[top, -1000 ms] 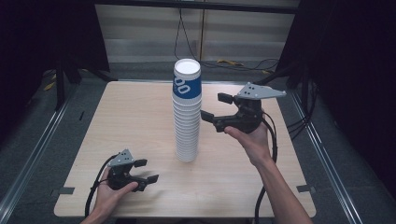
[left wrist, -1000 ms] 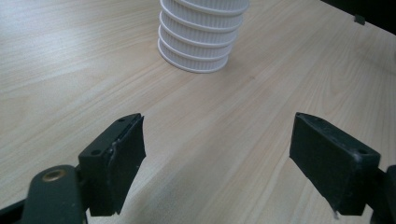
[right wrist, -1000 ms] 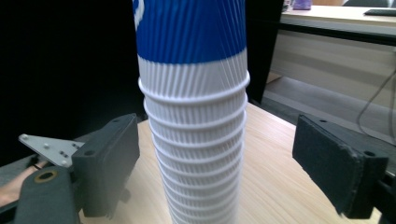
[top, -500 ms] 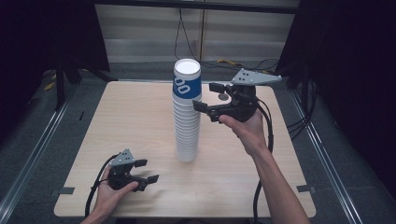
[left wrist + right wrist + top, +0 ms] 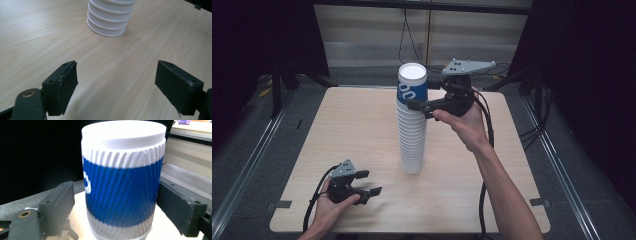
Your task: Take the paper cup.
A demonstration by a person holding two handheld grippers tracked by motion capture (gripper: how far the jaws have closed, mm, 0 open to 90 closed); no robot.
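Change since earlier: right gripper has risen along the stack of cups and come in toward its top; a second ago it was lower and clear of the stack on its right side. Left gripper has kept its place.
Right gripper jaws: wide apart, one on each side of the top cup; they have just been opening a little. In the right gripper view a small gap shows at the left pad, while the right pad looks at or nearly at the cup wall; no firm squeeze can be seen.
Top cup: ribbed, white with a blue band, upside down, seated on the stack.
Stack of cups: upright near the middle of the table, its white base rings on the wood.
Left gripper jaws: open, nothing between them, low over the table's near left part.
Left gripper view: bottom of the stack well ahead of the jaws, bare wood between.
Hands: right hand holds its gripper up at the stack's top; left hand rests at the table's near edge.
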